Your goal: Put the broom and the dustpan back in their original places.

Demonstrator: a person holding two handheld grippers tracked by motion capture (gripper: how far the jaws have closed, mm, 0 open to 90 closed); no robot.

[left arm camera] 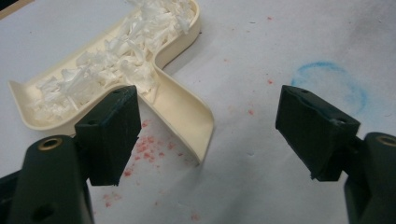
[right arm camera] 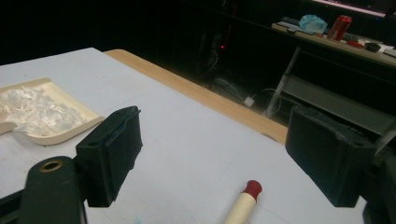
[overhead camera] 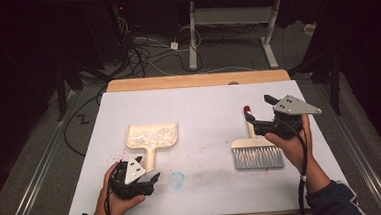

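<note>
Left gripper view: cream dustpan [left arm camera: 182, 109] holds white shreds [left arm camera: 116, 60].

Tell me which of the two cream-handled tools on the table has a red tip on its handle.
The brush on the right, below the right claw. Its handle ends in a red tip; the dustpan on the left, holding white scraps, has a plain cream handle.

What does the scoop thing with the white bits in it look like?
On the white table sheet, look at its left half, just beyond the left gripper. There lies a cream plastic dustpan heaped with shredded white scraps, unlike the grey-bristled hand brush lying to the right.
</note>
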